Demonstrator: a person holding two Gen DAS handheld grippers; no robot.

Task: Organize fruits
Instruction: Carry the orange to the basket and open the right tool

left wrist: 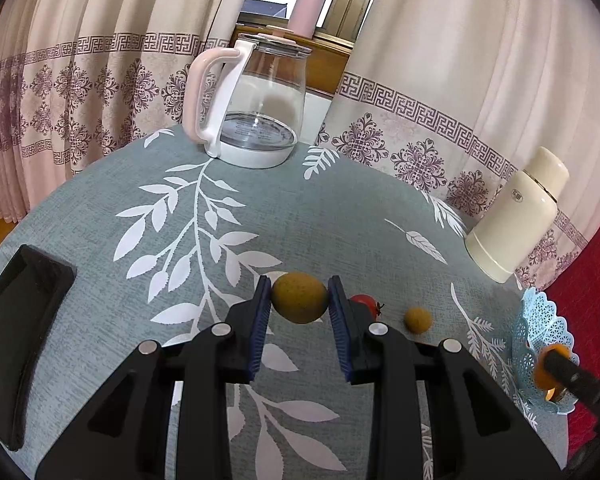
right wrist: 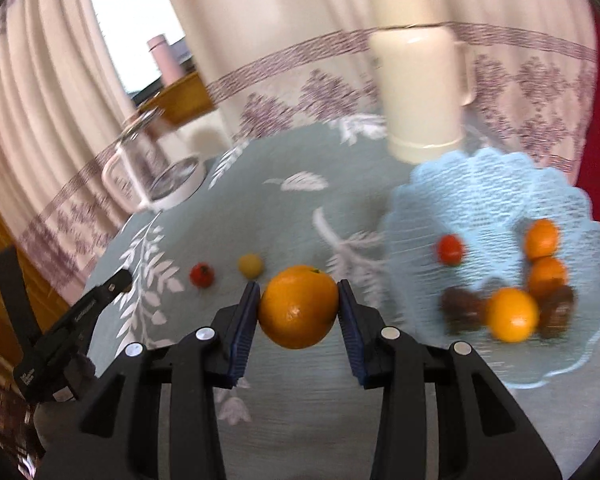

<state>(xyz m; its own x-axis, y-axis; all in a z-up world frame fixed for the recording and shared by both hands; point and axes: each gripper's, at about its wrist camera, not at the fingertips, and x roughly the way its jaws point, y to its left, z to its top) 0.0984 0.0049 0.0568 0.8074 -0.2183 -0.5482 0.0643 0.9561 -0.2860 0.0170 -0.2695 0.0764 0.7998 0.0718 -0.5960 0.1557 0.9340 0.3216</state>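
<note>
While the left gripper [left wrist: 299, 300] is squeezing a yellow-green fruit [left wrist: 299, 297] between its jaws above the bench [left wrist: 308, 216], the right gripper [right wrist: 299, 307] is clamping an orange [right wrist: 299, 306]. Beyond, a cherry tomato [right wrist: 201, 275] is lying beside a small yellow fruit [right wrist: 251, 265], with the blue basket [right wrist: 496, 196] carrying oranges farther right.

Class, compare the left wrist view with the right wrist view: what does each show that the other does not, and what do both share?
Only the left wrist view: the left tool gripping a yellow-green fruit, and a black tray.
Only the right wrist view: the fruits lying in the blue basket.
Both: kettle, cream flask, a tomato on the cloth, and the right tool holding an orange.
</note>
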